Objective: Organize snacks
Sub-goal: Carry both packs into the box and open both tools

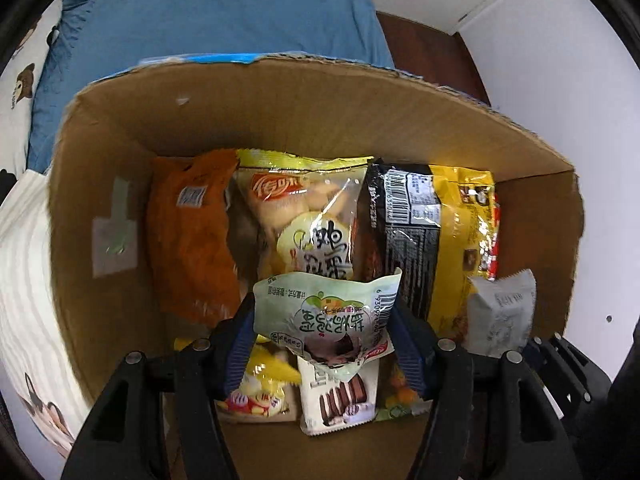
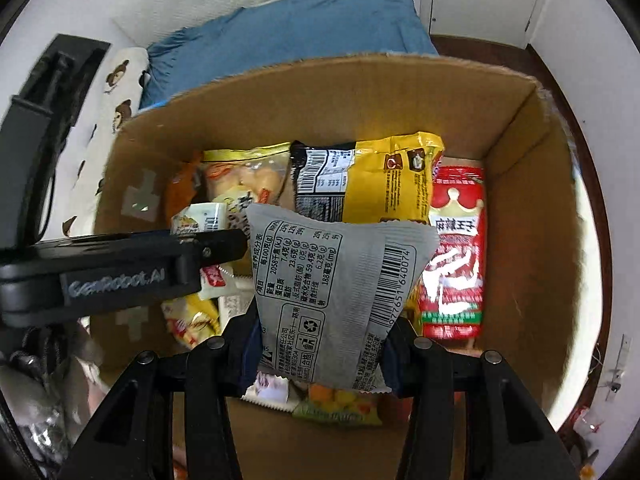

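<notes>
A brown cardboard box (image 1: 104, 168) holds several snack packets. My left gripper (image 1: 324, 344) is shut on a pale green snack packet (image 1: 324, 312) and holds it inside the box, above a white biscuit packet (image 1: 340, 400). My right gripper (image 2: 320, 344) is shut on a grey snack packet (image 2: 336, 280), also over the box (image 2: 528, 240); that packet shows at the right in the left wrist view (image 1: 500, 316). The left gripper's black body (image 2: 120, 268) reaches in from the left in the right wrist view.
Along the box's far wall stand an orange bag (image 1: 188, 236), a clear yellow-topped bag (image 1: 304, 208) and a black-and-yellow bag (image 1: 436, 232). A red packet (image 2: 456, 256) stands by the right wall. A blue pillow (image 1: 216, 16) lies behind the box.
</notes>
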Tool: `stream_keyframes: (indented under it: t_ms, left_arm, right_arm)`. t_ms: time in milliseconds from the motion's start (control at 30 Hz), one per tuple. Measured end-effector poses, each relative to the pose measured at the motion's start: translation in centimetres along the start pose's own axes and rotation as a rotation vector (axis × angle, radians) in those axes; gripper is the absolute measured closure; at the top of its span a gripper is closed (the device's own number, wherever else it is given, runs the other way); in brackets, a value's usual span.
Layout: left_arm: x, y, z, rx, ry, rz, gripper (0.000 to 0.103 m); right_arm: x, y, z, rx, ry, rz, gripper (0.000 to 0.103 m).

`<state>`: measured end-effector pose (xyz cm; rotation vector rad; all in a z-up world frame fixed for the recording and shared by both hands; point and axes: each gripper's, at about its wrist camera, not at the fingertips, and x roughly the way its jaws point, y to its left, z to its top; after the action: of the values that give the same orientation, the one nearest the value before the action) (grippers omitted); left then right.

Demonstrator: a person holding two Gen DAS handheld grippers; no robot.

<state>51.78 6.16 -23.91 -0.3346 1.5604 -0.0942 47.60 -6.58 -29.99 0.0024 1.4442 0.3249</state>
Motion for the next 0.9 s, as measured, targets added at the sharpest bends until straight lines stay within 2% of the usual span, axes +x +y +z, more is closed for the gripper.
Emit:
stream_keyframes:
  t_ms: [67,133,167,200,300,433,600,733,900]
  left_arm:
    - [0.3,0.1,0.2,-0.008,0.013,0.001,0.042]
    - [0.6,0.6,0.3,-0.028,0.013,-0.016,0.036]
    - [0.6,0.8,0.3,-0.034,0.012,-0.016,0.014]
    - [0.6,0.9,0.2,-0.036,0.006,-0.005,0.0]
    - [0.4,1.0,-0.3,-0.023,-0.012,0.013,0.0]
    - [-0.3,1.3,-1.3,-0.031,-0.02,0.0,0.0]
    - [-2.1,1.6,-3.4,-0.026,-0.067,0.01,0.0]
    - [-4.1,1.7,-5.5,-0.011,-0.147,0.055,0.0]
    - [-6.6,2.1,-9.0,0.001,-0.247,0.077,0.0]
  right_arm:
    - [1.3,-0.3,0.6,0.005,0.045,-0.013,0.044]
    - [2.0,-0.7,1.1,0.011,0.053,-0.045,0.007]
    - [2.1,-0.8,1.2,0.013,0.052,-0.05,0.005]
    - [2.2,-0.9,1.2,0.017,0.056,-0.052,0.005]
    - [2.2,-1.3,1.2,0.027,0.056,-0.05,0.005]
    - [1.9,-2.0,1.0,0.05,0.053,-0.051,0.005]
    - [0.5,-2.5,-0.1,0.067,0.018,-0.042,0.005]
    - [-0.9,-2.6,-1.6,0.065,-0.02,-0.054,0.005]
    - [-3.5,-2.4,-4.0,0.068,-0.089,-0.075,0.005]
